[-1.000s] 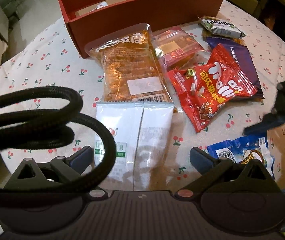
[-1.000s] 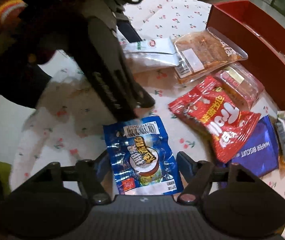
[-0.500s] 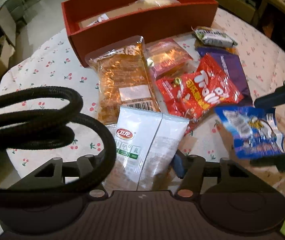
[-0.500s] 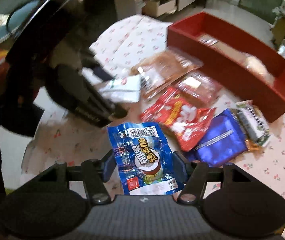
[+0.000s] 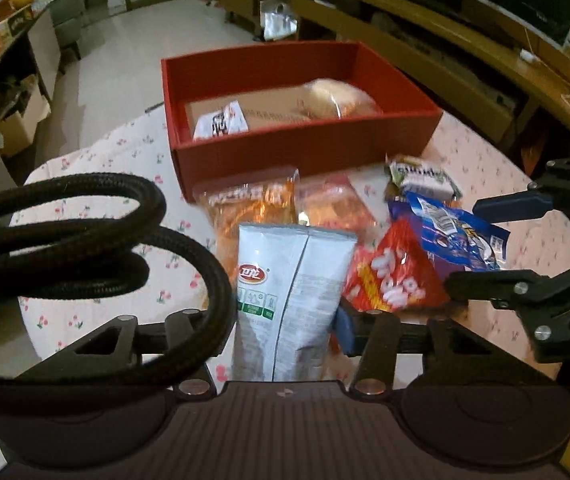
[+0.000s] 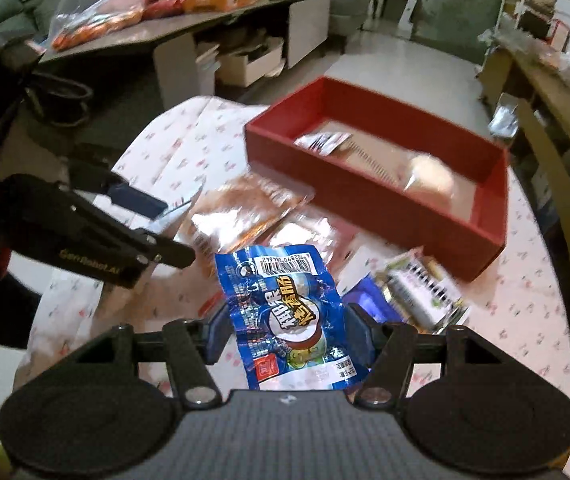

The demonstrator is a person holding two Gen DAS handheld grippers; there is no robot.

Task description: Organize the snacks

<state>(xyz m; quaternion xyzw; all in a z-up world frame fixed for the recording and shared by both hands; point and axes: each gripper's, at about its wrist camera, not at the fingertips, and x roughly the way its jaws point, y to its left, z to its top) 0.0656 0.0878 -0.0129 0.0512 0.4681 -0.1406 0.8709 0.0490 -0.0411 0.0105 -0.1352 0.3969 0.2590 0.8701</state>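
Note:
My left gripper (image 5: pixel 285 320) is shut on a white snack packet (image 5: pixel 289 288) and holds it above the table. My right gripper (image 6: pixel 289 328) is shut on a blue snack packet (image 6: pixel 289 312), also lifted; that packet shows in the left wrist view (image 5: pixel 457 236) too. The red box (image 5: pixel 305 148) stands at the table's far side and holds a bun (image 5: pixel 341 94) and a small white packet (image 5: pixel 221 120). It also shows in the right wrist view (image 6: pixel 385 200). An orange packet (image 5: pixel 249 204), a red packet (image 5: pixel 389 280) and a green-white bar (image 5: pixel 421 180) lie on the table.
The round table has a cherry-print cloth (image 5: pixel 93 208). A black cable (image 5: pixel 85 248) loops across the left wrist view. A purple packet (image 5: pixel 445 268) lies under the red one. Cluttered counters (image 6: pixel 165 8) and shelves (image 5: pixel 445 52) ring the room.
Both grippers have closed on their packets and lifted them off the table, rising and tilting toward the red box. The rest of the snacks stay where they lay.

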